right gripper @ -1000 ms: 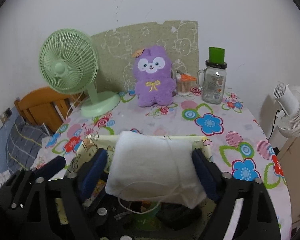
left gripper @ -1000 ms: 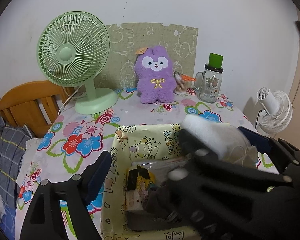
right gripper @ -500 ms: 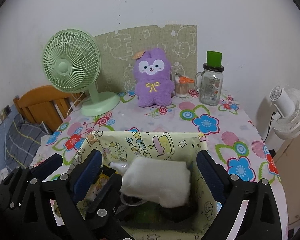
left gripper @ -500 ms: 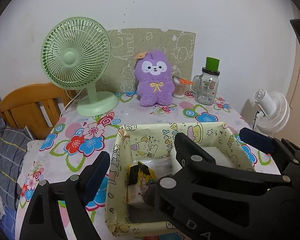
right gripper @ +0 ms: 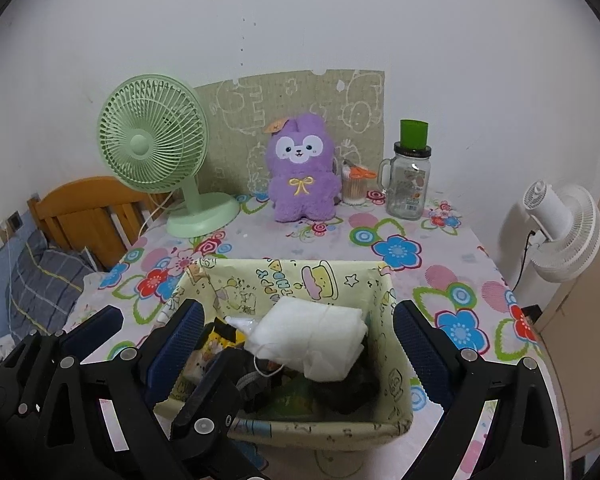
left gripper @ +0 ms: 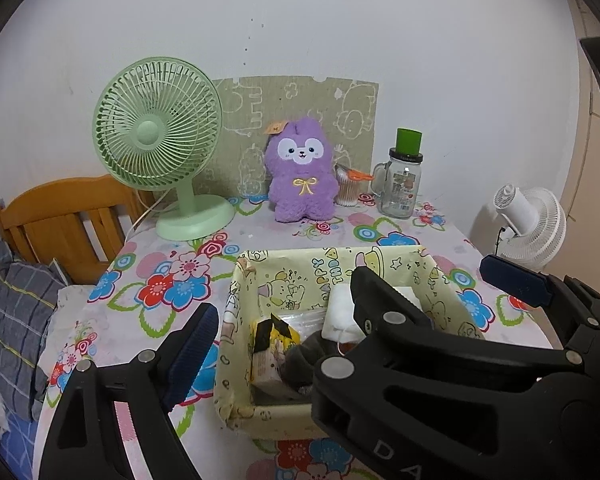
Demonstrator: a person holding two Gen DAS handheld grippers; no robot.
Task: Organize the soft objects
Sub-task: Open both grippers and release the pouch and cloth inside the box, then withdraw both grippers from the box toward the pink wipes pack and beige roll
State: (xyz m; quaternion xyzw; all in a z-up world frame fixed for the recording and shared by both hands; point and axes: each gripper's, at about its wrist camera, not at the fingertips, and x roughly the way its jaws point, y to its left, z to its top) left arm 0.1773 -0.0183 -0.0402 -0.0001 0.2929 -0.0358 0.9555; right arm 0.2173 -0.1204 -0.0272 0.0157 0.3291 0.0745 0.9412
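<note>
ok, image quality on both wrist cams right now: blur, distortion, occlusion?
Left wrist: sharp, no motion blur; fisheye darkens the corners; the right gripper covers much of the bin. Right wrist: also sharp, light even and soft, no glare; both fingers frame the bin, the white pad in plain view; the left gripper crowds the lower left.

Two fans are counted: one green desk fan [right gripper: 153, 136] at ten o'clock on the table [right gripper: 452, 280] and one white fan [right gripper: 560, 232] beyond its edge at three o'clock. One purple plush toy [right gripper: 302, 170] and one glass jar [right gripper: 410, 184] are seen at twelve o'clock. One fabric bin [right gripper: 396, 360] is counted at six o'clock, with one white pad [right gripper: 312, 338] inside. Two claws are seen, the left claw [left gripper: 356, 308] and the right claw [right gripper: 300, 344].
</note>
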